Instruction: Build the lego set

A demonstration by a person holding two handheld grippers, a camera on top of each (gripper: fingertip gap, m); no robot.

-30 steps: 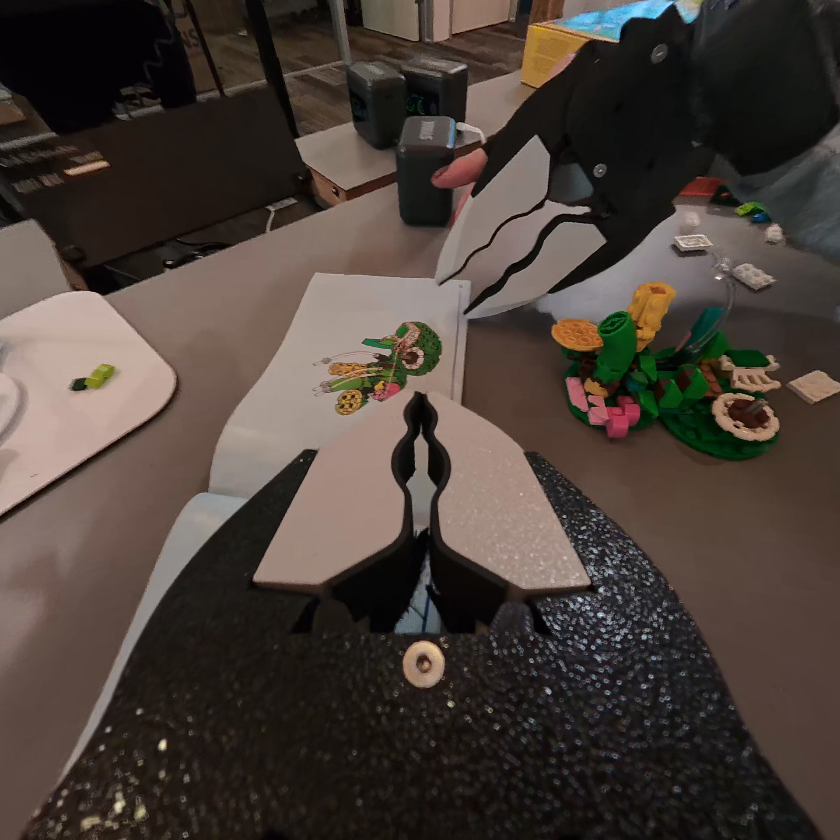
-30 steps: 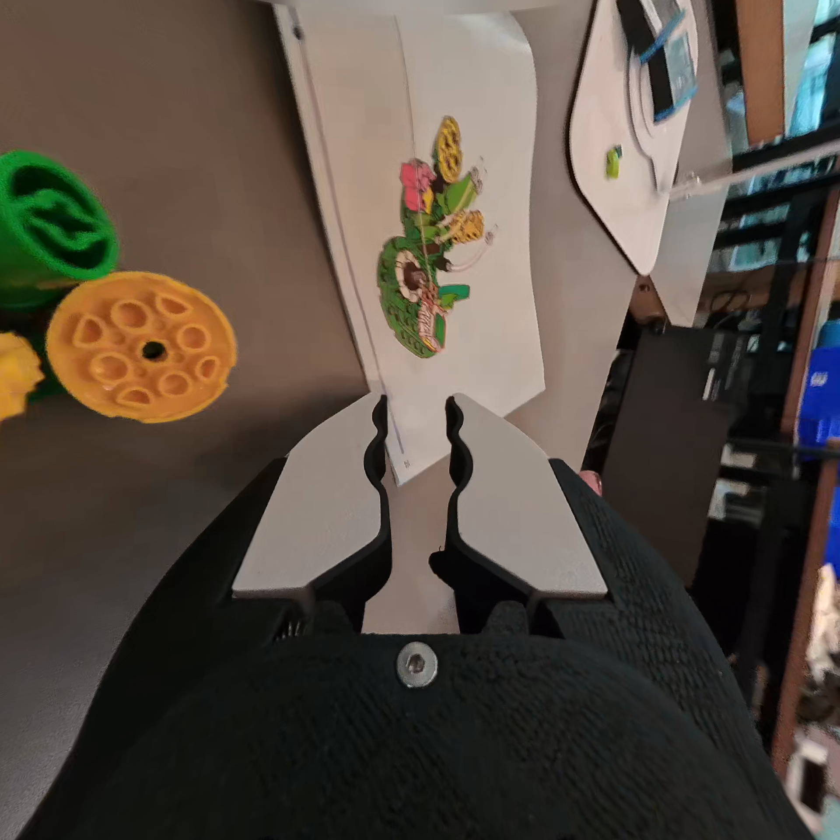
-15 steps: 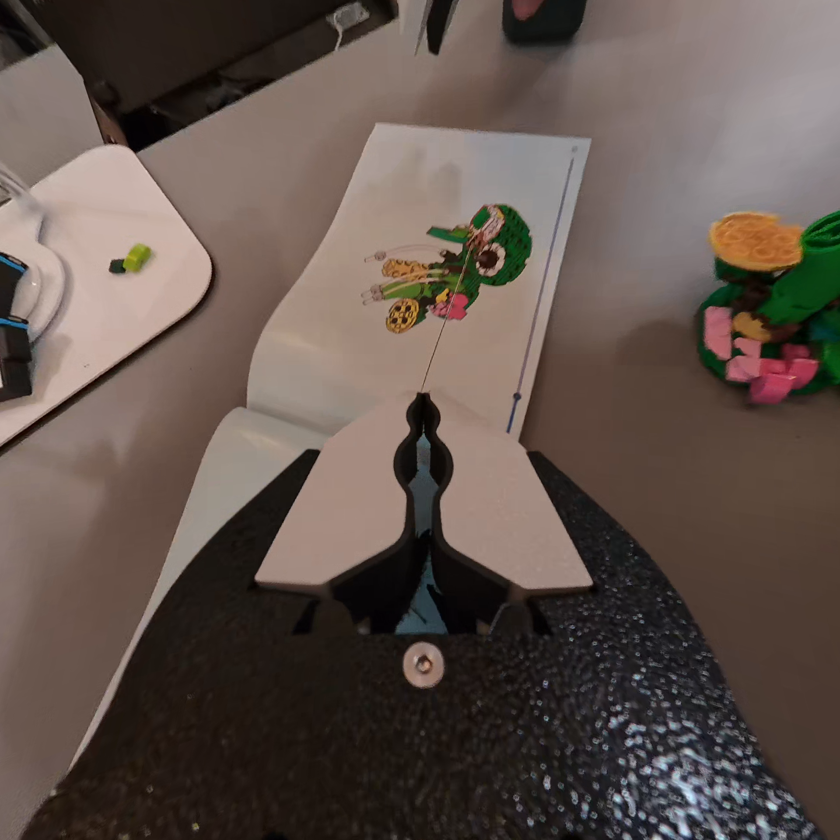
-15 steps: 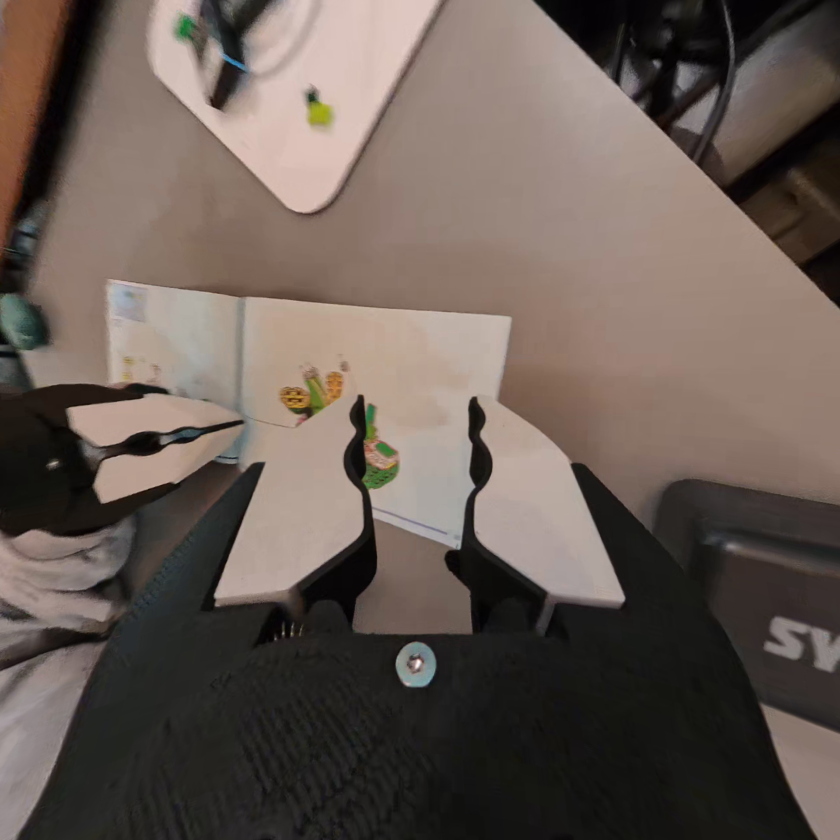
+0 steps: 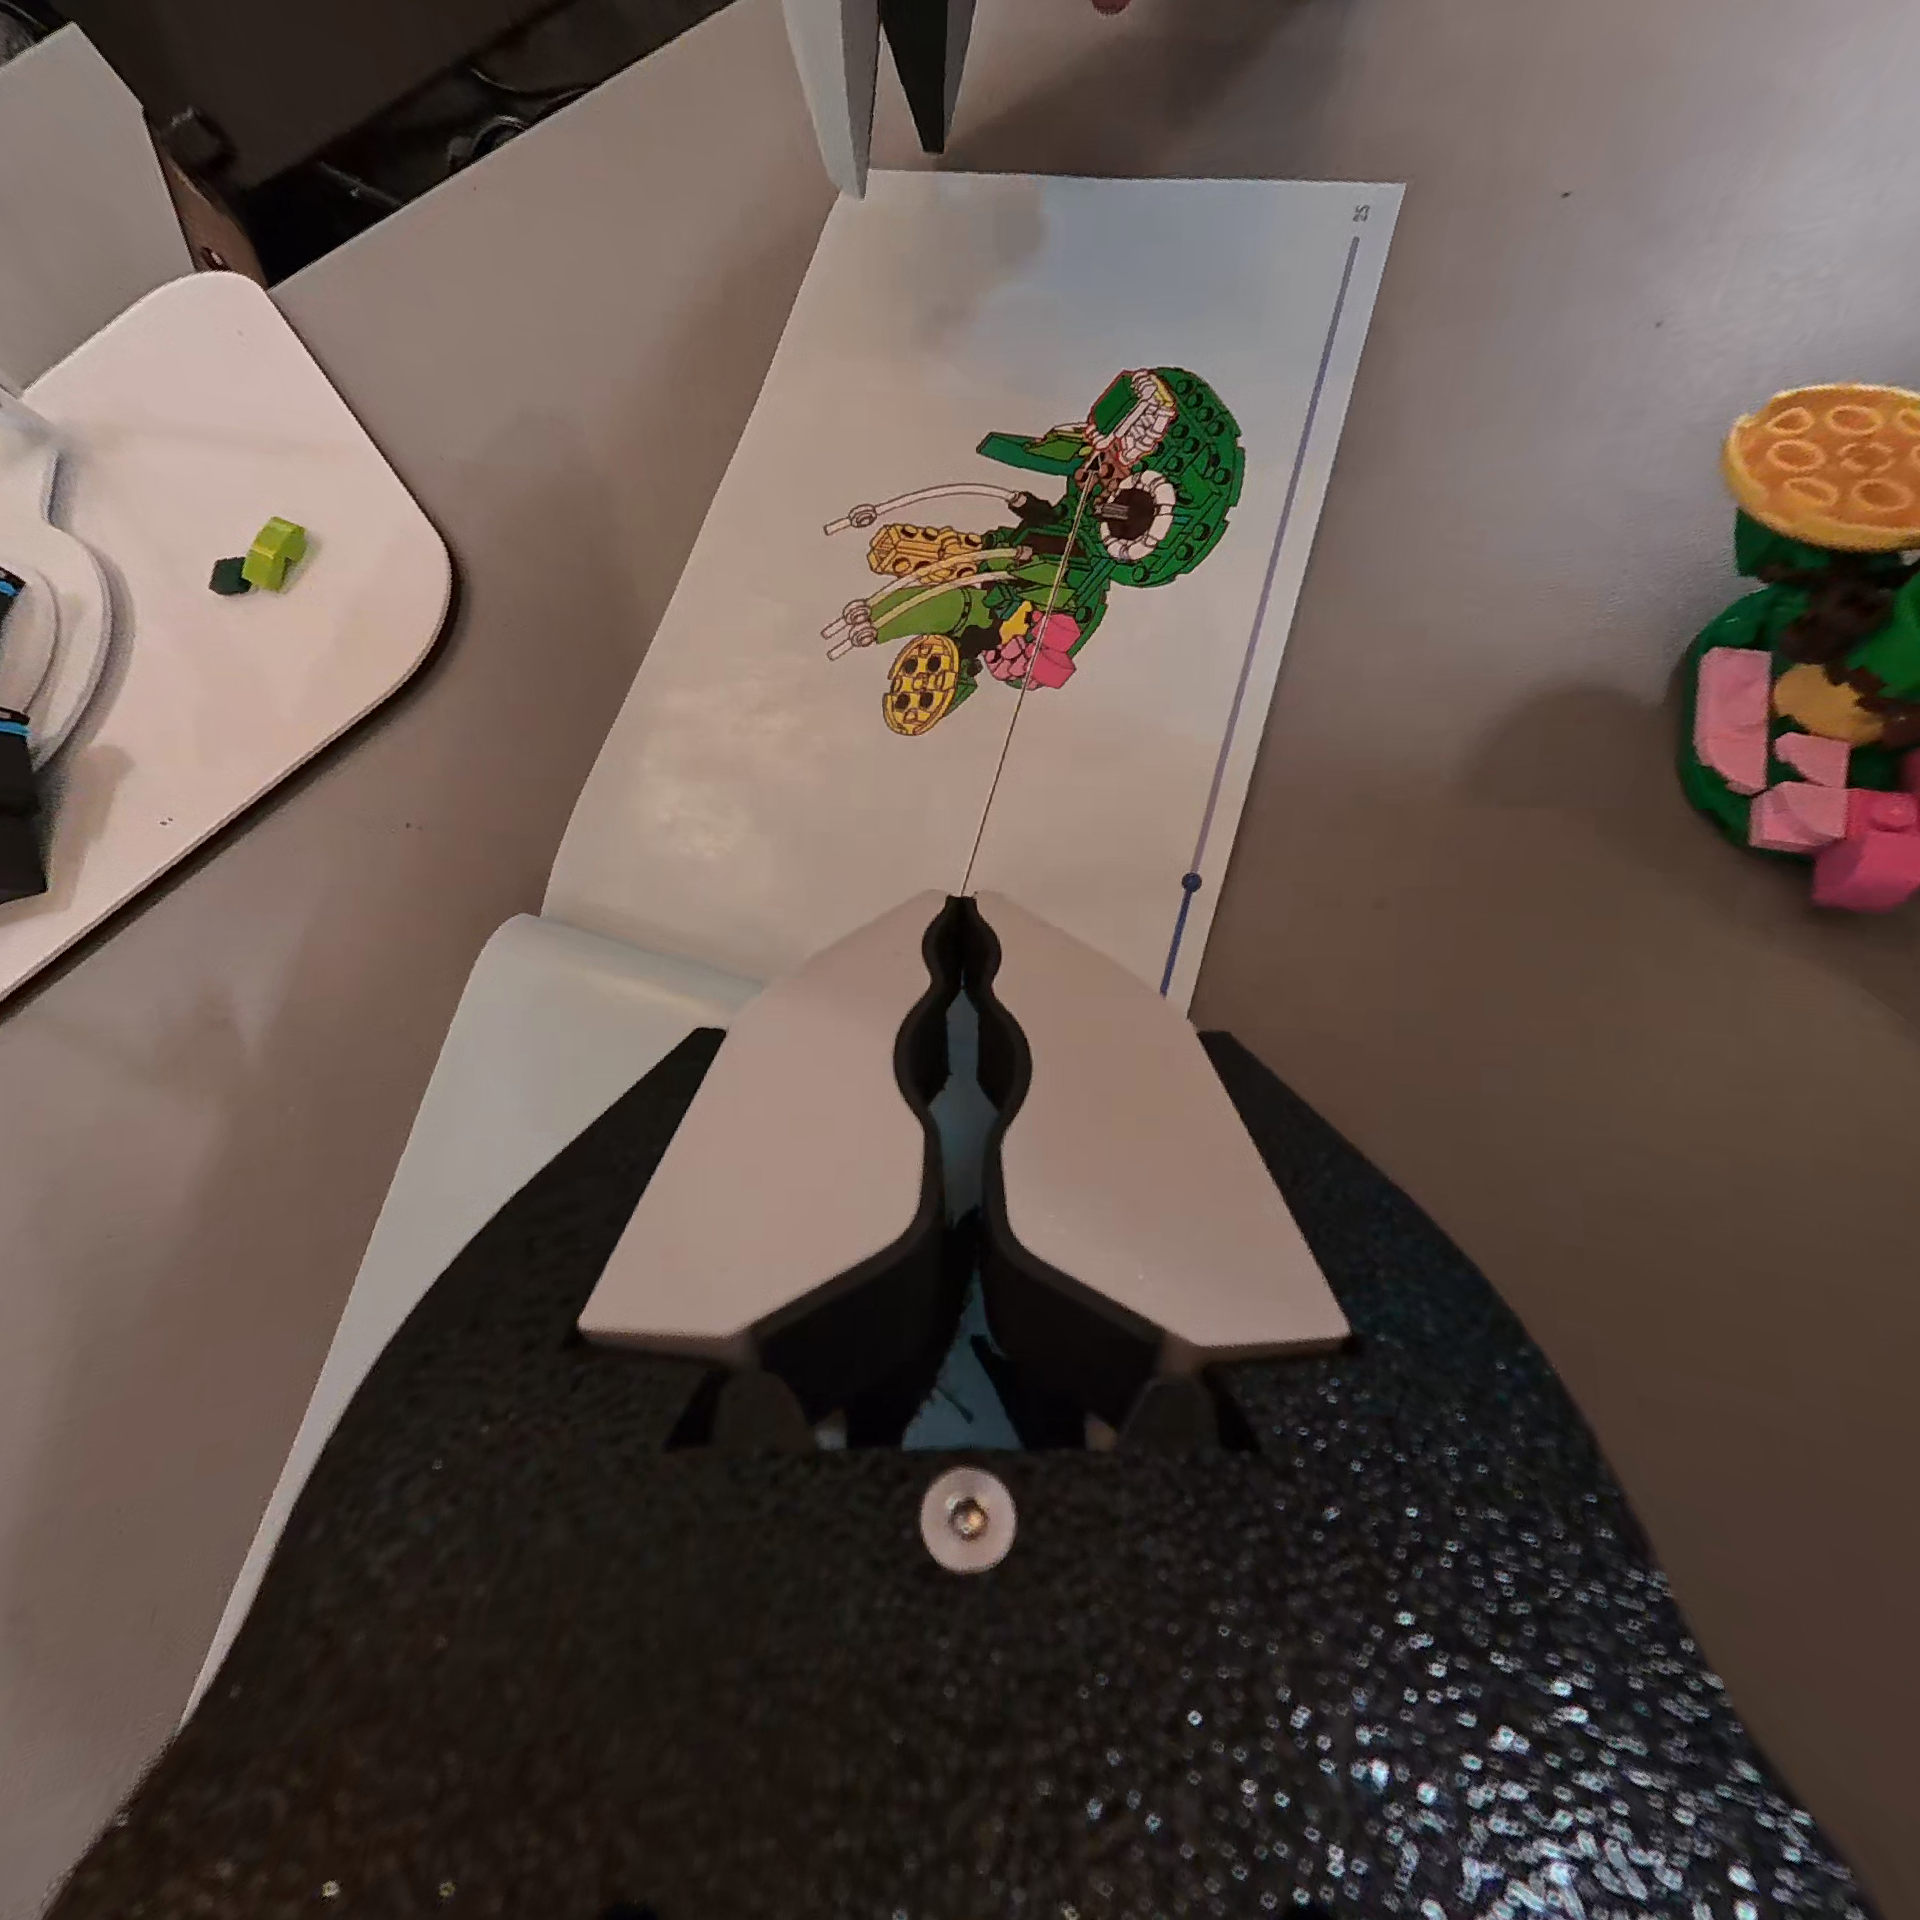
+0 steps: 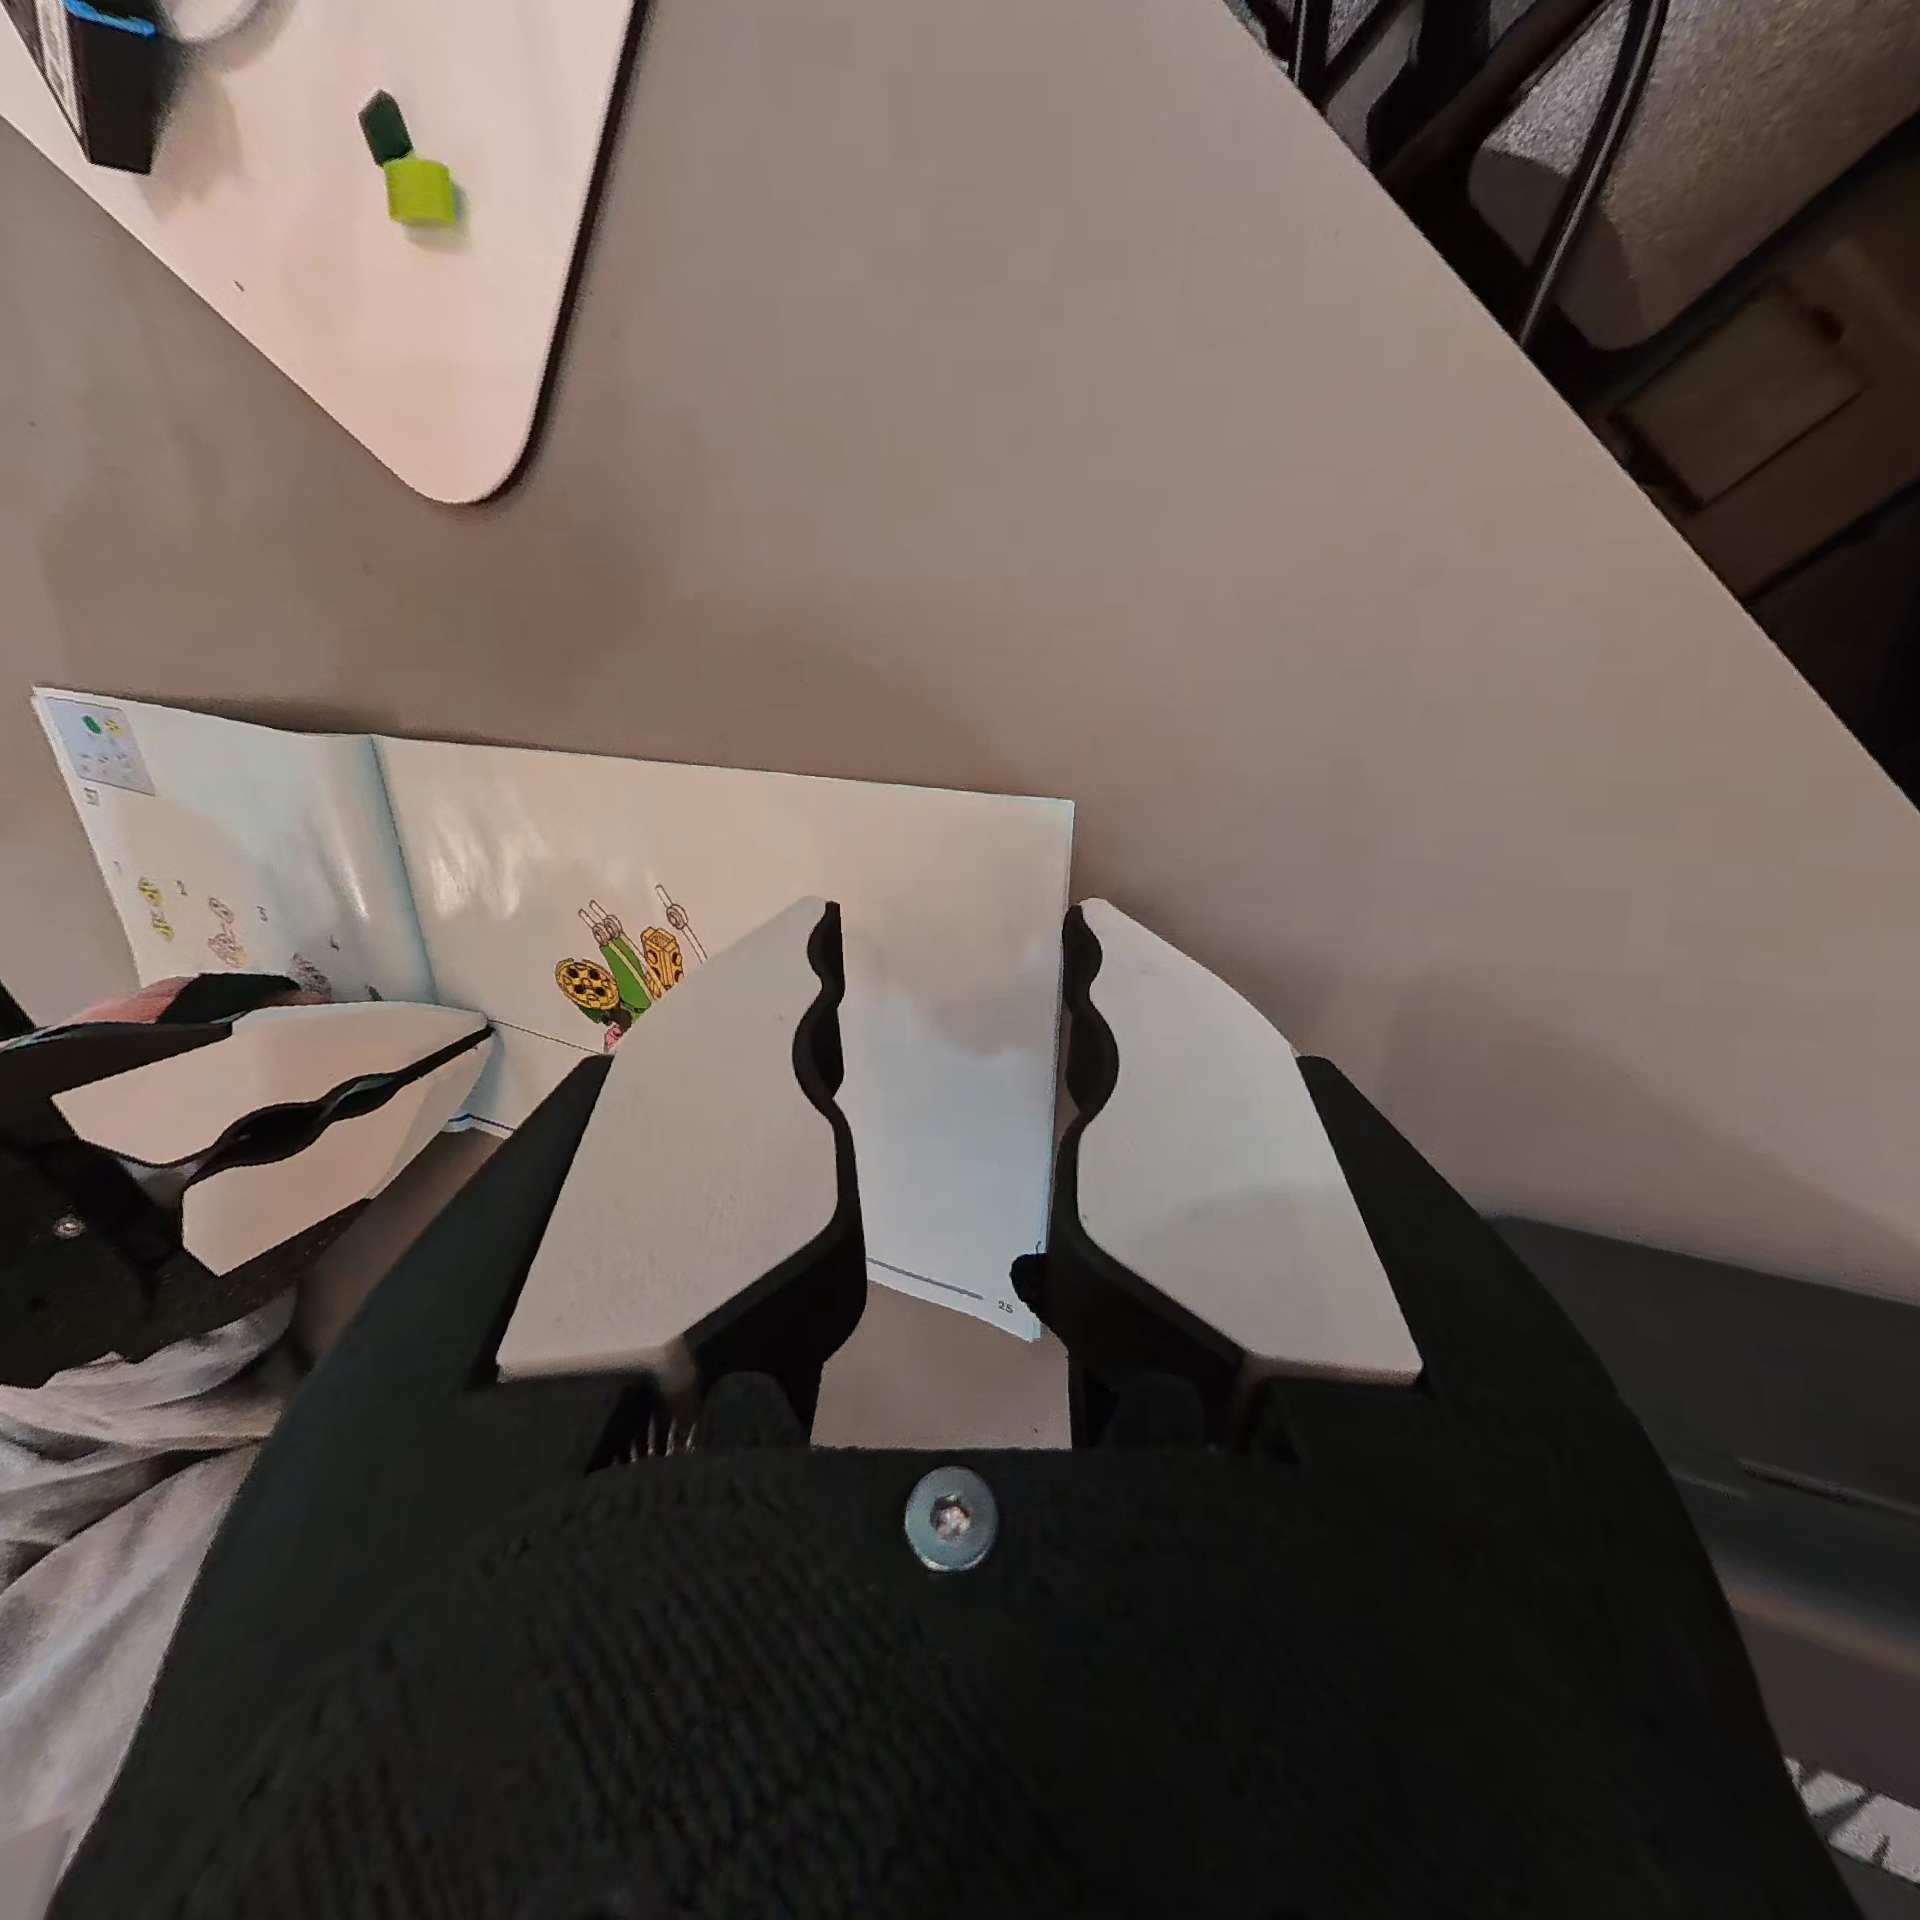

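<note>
The open instruction booklet (image 5: pixel 790 790) lies flat on the grey table, showing a picture of the green model. My left gripper (image 5: pixel 964 904) is shut at the booklet's near edge, on a thin page that stands up edge-on as a fine line. My right gripper (image 6: pixel 951 916) is open and empty, hovering over the booklet's (image 6: pixel 779 831) far corner. Its fingertips (image 5: pixel 847 94) enter the left wrist view at the top, and the left gripper (image 6: pixel 483 1029) shows at the left of the right wrist view. The partly built lego model (image 5: pixel 1808 675), green with pink bricks and an orange disc, stands to the right of the booklet.
A white rounded tray (image 5: pixel 312 707) lies left of the booklet with a lime and dark green piece (image 5: pixel 272 553) on it; it also shows in the right wrist view (image 6: pixel 447 353). A dark box (image 6: pixel 1714 1382) stands beside my right gripper. The table edge (image 6: pixel 1558 416) runs beyond it. Tip to tip, the grippers are about 15 cm apart.
My right gripper swung away from the model to the booklet's far end and opened wider. My left gripper stayed shut and tilted down over the booklet.
</note>
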